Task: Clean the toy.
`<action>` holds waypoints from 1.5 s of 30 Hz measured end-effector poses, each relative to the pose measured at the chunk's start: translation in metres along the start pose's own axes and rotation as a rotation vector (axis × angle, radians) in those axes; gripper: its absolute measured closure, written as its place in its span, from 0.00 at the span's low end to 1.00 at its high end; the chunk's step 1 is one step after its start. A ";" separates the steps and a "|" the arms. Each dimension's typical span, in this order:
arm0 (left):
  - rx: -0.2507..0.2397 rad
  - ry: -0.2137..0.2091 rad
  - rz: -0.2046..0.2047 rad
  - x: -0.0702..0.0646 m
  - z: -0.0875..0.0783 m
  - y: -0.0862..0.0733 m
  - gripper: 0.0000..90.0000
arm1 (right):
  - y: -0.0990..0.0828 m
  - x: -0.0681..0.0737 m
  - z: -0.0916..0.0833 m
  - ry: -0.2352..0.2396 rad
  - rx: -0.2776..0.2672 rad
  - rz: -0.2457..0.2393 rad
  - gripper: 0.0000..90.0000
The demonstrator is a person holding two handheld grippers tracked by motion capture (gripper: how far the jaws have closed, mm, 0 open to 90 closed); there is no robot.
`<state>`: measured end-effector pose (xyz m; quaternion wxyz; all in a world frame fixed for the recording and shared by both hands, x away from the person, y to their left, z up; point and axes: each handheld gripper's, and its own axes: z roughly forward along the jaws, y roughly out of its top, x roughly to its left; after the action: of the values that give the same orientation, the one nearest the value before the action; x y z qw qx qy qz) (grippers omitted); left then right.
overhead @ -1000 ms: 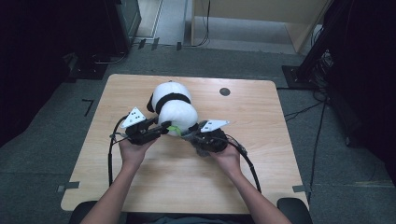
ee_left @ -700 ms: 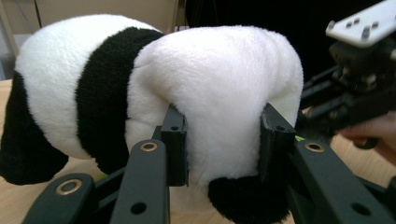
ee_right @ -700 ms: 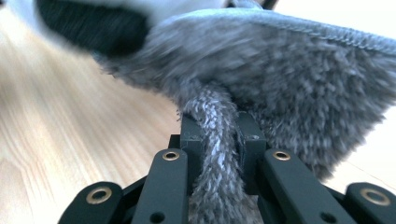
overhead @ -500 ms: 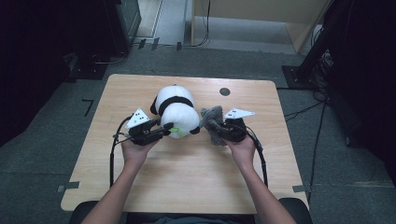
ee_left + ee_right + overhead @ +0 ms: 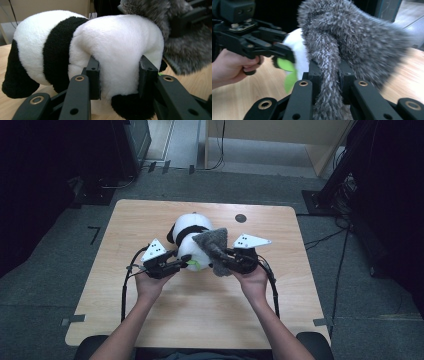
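The panda plush (image 5: 192, 240) lies near the middle of the tabletop (image 5: 150, 320), its black-and-white body stretching away toward twelve o'clock in the high view; a small green tag (image 5: 194, 265) pokes out at its near end; the left tongs (image 5: 181, 263) come at it from about eight o'clock, and in the left gripper view (image 5: 119, 75) the two black jaws sit either side of the white rump, pads pressed into the fur so that it bulges between them; they are partly apart, clamped on the panda plush. Draped against the panda's right flank, at roughly three o'clock of it, hangs a grey furry piece (image 5: 212, 250); the right tongs (image 5: 229, 262) reach in from four o'clock and hold it clear of the wood; in the right gripper view (image 5: 329, 75) the jaws stand close together, pinching a narrow strip of the grey fur while the broad part fans out above and to the right. A hand (image 5: 150, 285) carries the left tongs and the other hand (image 5: 254, 282) the right; a cable (image 5: 124, 290) trails off the left one; a dark round spot (image 5: 240, 218) marks the tabletop at one o'clock of the panda.
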<state>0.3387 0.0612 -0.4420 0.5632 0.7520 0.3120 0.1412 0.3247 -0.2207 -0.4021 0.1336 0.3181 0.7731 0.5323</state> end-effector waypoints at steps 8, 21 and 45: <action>-0.018 0.004 -0.022 0.001 -0.003 0.002 0.69 | -0.001 0.020 0.013 0.086 0.010 -0.011 0.87; -0.032 0.019 -0.032 0.003 -0.008 0.005 0.69 | -0.026 0.028 0.038 0.093 0.095 -0.116 0.87; -0.105 -0.010 -0.042 0.012 -0.023 0.007 0.69 | -0.062 -0.020 0.054 0.002 0.229 0.021 0.86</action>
<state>0.3370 0.0850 -0.4301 0.6062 0.7156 0.3169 0.1418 0.3476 -0.2080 -0.4828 0.0899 0.3388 0.8255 0.4423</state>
